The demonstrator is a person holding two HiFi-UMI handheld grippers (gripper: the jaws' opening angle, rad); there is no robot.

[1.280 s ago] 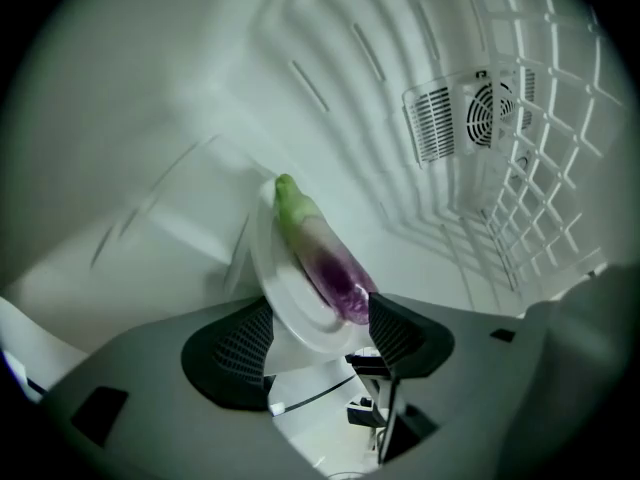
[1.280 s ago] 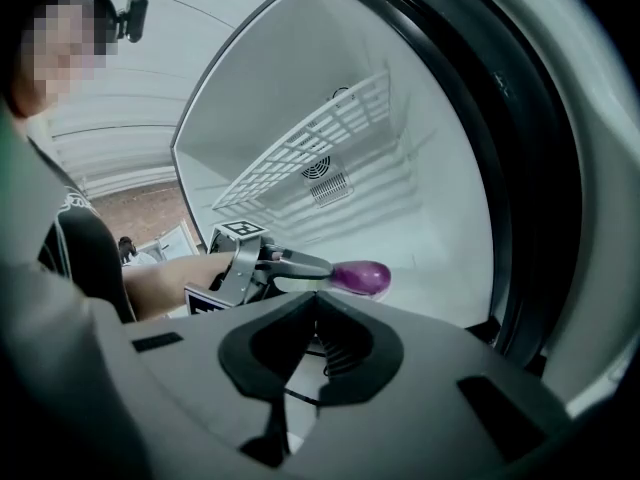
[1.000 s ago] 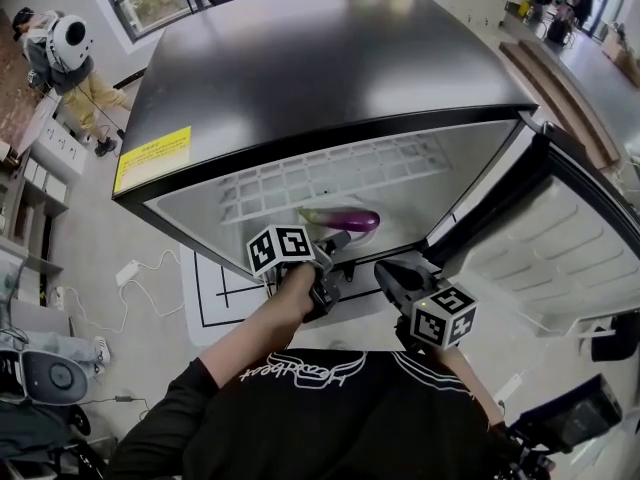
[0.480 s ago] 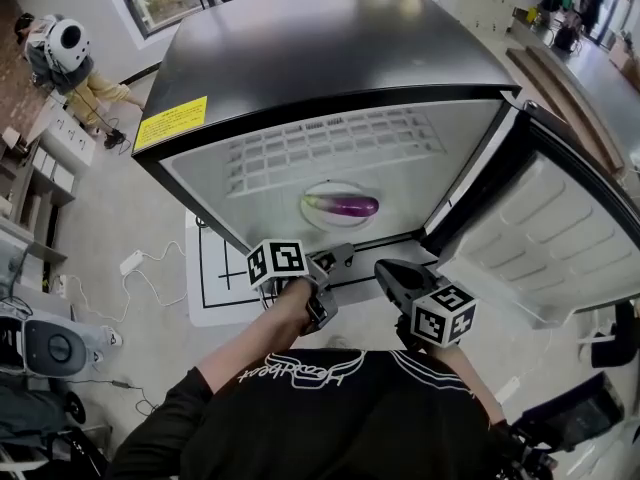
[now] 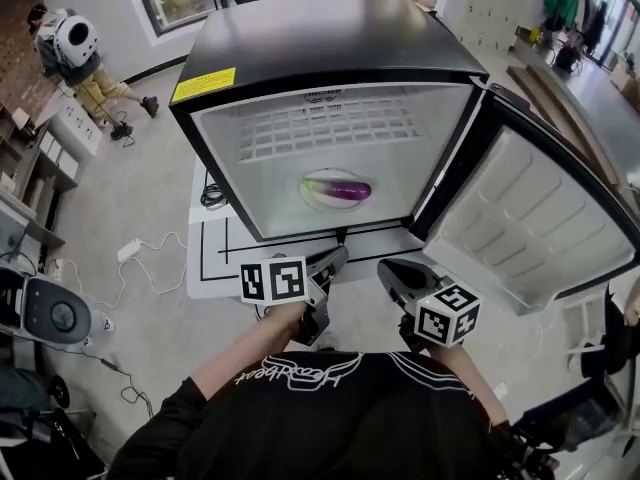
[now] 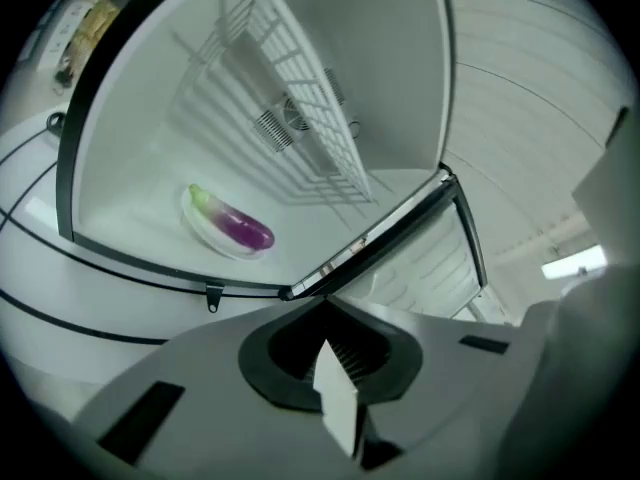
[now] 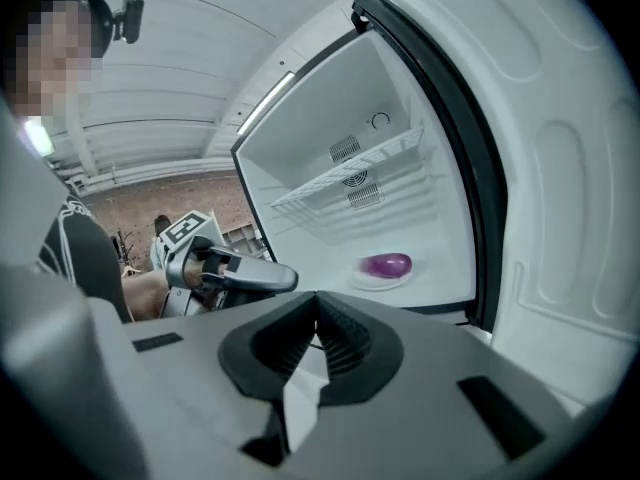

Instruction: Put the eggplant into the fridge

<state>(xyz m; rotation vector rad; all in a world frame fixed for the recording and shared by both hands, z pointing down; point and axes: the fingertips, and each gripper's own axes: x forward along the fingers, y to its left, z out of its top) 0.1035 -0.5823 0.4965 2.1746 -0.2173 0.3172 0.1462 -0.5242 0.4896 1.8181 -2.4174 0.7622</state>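
This looks like a research lab or test space rather than a home; a lone black-topped fridge (image 5: 330,38) stands on a white floor mat (image 5: 222,263) ruled with black lines, laid over bare grey floor (image 5: 150,188); a coil of black cable (image 5: 210,197) lies beside it; lockers (image 5: 490,8), open shelving (image 5: 30,163) and a person (image 5: 72,48) in white headgear ring the space.

Glossy eggplant (image 5: 345,189), glossy black fridge (image 5: 320,38)

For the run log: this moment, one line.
eggplant on plate in fridge | door open | left tool shut, empty | right tool shut, empty
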